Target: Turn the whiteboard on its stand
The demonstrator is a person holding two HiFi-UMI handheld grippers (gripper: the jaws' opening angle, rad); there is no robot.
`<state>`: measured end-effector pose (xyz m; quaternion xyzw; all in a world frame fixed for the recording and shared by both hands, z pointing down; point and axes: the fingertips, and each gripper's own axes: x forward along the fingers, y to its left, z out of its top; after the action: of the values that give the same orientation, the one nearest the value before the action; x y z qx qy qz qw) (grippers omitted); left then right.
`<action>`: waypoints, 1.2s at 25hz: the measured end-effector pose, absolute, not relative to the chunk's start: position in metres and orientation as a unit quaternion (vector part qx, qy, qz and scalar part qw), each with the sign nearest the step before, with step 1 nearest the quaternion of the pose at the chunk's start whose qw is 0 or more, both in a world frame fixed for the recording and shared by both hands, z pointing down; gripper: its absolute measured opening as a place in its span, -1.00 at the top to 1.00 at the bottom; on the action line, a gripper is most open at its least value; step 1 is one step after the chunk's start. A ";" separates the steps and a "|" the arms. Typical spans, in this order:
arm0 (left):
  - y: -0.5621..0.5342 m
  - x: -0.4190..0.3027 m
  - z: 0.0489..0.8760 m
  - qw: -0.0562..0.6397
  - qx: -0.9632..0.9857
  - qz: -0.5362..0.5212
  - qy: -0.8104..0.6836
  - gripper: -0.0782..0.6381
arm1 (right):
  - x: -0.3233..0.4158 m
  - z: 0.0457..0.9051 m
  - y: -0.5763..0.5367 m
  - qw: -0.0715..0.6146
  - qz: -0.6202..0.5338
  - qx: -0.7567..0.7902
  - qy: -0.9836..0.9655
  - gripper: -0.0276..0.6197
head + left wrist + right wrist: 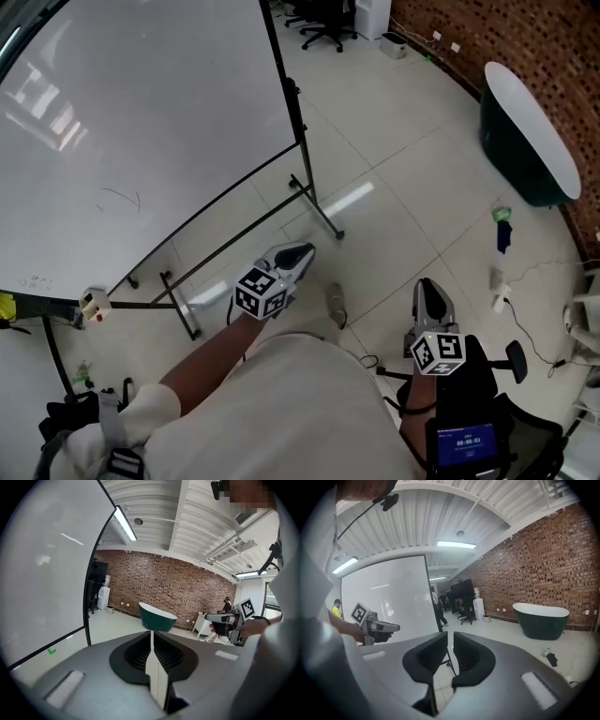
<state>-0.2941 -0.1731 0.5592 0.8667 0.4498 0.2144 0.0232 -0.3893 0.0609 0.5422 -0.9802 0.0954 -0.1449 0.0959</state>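
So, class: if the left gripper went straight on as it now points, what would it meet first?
Probably the green tub, far off across open floor. Depth is unclear. The whiteboard lies left of that line.

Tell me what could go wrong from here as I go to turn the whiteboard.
Both the left gripper and right gripper hang clear of the whiteboard with jaws shut; pushing the frame instead of gripping could slip. The small white item at the board's lower corner may fall as it turns. The stand's foot lies near your path, a likely trip.
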 end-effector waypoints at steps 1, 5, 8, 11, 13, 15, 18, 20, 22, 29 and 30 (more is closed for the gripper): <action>-0.168 -0.286 0.559 0.024 0.866 0.215 0.452 0.67 | -0.380 0.541 0.065 0.095 -0.144 -0.980 0.095 0.82; -0.149 -0.252 0.555 0.021 0.864 0.212 0.457 0.67 | -0.343 0.535 0.081 0.094 -0.141 -0.981 0.094 0.82; -0.139 -0.227 0.552 0.024 0.865 0.209 0.455 0.67 | -0.317 0.531 0.088 0.090 -0.141 -0.981 0.099 0.82; -0.134 -0.205 0.552 0.027 0.868 0.206 0.451 0.67 | -0.293 0.530 0.093 0.085 -0.141 -0.981 0.104 0.82; -0.130 -0.193 0.554 0.031 0.869 0.206 0.449 0.67 | -0.279 0.529 0.098 0.081 -0.141 -0.981 0.107 0.82; -0.124 -0.183 0.555 0.035 0.870 0.206 0.447 0.67 | -0.267 0.527 0.103 0.079 -0.140 -0.981 0.110 0.82; -0.112 -0.168 0.558 0.039 0.871 0.205 0.445 0.67 | -0.248 0.527 0.113 0.076 -0.141 -0.980 0.116 0.82; -0.107 -0.159 0.564 0.042 0.871 0.209 0.443 0.67 | -0.240 0.531 0.117 0.074 -0.145 -0.980 0.118 0.82; -0.107 -0.155 0.571 0.045 0.871 0.214 0.441 0.67 | -0.236 0.533 0.117 0.073 -0.148 -0.979 0.119 0.82; -0.087 -0.142 0.578 0.045 0.868 0.216 0.444 0.67 | -0.217 0.542 0.128 0.082 -0.153 -0.977 0.127 0.82; -0.084 -0.140 0.576 0.045 0.870 0.214 0.442 0.67 | -0.213 0.543 0.130 0.082 -0.154 -0.976 0.130 0.82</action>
<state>-0.1397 -0.0836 0.5759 0.8698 0.4423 0.2140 0.0452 -0.2132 0.1300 0.5432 -0.9759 0.1304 -0.1544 0.0825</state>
